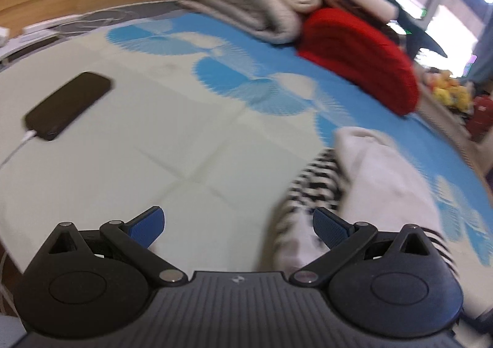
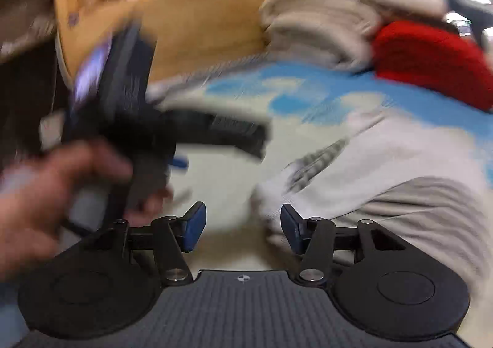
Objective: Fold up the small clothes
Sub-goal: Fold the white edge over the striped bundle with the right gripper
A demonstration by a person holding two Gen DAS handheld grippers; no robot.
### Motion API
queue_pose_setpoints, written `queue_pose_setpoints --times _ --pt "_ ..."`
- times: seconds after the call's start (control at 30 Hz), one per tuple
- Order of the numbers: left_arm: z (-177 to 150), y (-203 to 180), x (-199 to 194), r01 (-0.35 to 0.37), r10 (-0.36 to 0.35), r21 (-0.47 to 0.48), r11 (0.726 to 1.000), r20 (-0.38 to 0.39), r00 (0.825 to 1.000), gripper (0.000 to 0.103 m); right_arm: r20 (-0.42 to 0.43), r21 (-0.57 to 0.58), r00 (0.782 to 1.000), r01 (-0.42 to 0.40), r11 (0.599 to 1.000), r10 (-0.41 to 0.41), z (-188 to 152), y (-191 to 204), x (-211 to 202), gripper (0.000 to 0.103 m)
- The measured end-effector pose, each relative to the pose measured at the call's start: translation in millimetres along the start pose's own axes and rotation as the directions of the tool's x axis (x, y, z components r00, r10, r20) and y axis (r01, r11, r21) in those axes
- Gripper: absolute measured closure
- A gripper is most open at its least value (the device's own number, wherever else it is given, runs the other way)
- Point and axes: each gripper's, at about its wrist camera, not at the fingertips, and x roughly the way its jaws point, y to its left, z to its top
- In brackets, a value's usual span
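Only my left camera shows the black phone with its white cable; only my right camera shows my left gripper in a hand. Both my left gripper's and my right gripper's jaws are spread wide, grasping nothing. The white garment with striped trim lies on the bed, running diagonally away to the right.

No readable text, nos. or brand names in either view. Only mark: small round crosshair-type emblem, no letters, on ribbed grey top of left gripper body, same on right gripper body. Right wrist view heavily motion-blurred; pink/white items on wooden headboard may be printed, can't tell.
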Motion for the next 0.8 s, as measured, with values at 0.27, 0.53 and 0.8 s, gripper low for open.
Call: queue_pose_setpoints --times 0.27,0.53,0.8 --pt "-19.5 -47.9 2.8 0.123 -0.113 0.129 0.984 -0.086 0.99 0.0 0.019 0.088 0.936 0.35 0.933 -0.353 4.0 -74.0 -50.3 0.07" --pt "-34.1 -21.5 36.3 -0.035 0.054 0.089 0.995 -0.222 0.974 0.0 -0.111 -0.034 0.925 0.363 0.931 -0.364 -61.5 -41.5 -13.7 0.067" --pt "-31.4 -15.6 30.8 -0.032 0.045 0.067 0.997 -0.207 0.977 0.0 -0.141 -0.083 0.938 0.307 0.948 -0.316 -66.3 -44.4 -13.7 0.064"
